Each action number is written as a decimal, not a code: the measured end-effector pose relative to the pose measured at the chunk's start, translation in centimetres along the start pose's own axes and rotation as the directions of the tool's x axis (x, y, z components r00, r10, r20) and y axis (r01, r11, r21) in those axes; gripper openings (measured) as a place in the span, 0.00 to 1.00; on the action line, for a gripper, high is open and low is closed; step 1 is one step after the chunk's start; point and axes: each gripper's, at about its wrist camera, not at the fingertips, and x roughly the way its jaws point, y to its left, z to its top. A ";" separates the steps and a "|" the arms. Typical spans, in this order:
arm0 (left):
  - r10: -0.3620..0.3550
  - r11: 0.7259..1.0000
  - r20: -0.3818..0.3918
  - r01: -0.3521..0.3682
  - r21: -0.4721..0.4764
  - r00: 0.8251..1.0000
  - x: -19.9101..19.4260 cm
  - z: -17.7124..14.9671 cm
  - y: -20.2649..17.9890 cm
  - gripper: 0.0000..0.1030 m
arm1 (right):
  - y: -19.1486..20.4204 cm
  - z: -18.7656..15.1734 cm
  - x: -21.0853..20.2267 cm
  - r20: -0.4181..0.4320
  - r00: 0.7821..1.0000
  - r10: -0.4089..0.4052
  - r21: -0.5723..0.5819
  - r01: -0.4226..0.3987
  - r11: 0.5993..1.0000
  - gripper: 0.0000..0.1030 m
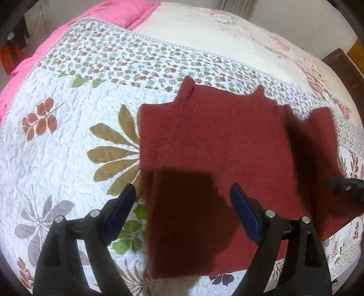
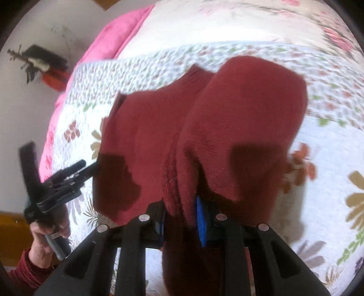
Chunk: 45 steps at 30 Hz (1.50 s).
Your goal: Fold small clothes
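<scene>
A small dark red knitted sweater [image 1: 211, 145] lies on the floral quilt [image 1: 68, 141], its neck towards the far side. My left gripper [image 1: 182, 205] hangs open above the sweater's near left edge, with nothing between its blue pads [image 1: 122, 205]. In the right wrist view my right gripper [image 2: 182, 218] is shut on the sweater's right side [image 2: 238, 127], lifted and bulging over the flat body [image 2: 145, 127]. The right gripper's tip [image 1: 345, 184] shows at the right edge of the left wrist view. The left gripper [image 2: 68, 175] appears at the left, held by a hand [image 2: 43, 241].
The quilt covers a bed; a pink blanket [image 1: 118, 13] and a cream flowered sheet [image 1: 204, 29] lie beyond it. A dark wooden bed frame [image 1: 345, 66] shows at the far right. A red and black object [image 2: 50, 68] sits on the floor to the left.
</scene>
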 end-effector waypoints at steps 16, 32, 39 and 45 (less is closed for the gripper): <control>-0.106 0.994 -0.031 0.105 -0.035 0.994 0.4 0.5 -2.4 0.82 | 1.1 -1.0 -1.1 0.013 0.991 0.136 0.001 -0.136 0.991 0.58; -0.315 0.949 -0.219 0.310 -0.060 0.923 6.6 0.4 -12.4 0.82 | -12.2 -6.3 -4.4 0.070 0.997 -0.038 0.225 0.021 0.974 0.58; -0.326 0.945 -0.254 0.306 -0.116 0.911 8.4 -0.3 -12.9 0.82 | -13.1 -6.9 -4.2 0.082 0.996 -0.034 0.214 0.016 0.977 0.58; -0.329 0.943 -0.256 0.302 -0.140 0.909 8.5 -0.4 -13.3 0.73 | -13.4 -7.3 -3.8 0.070 0.996 -0.048 0.198 0.033 0.980 0.58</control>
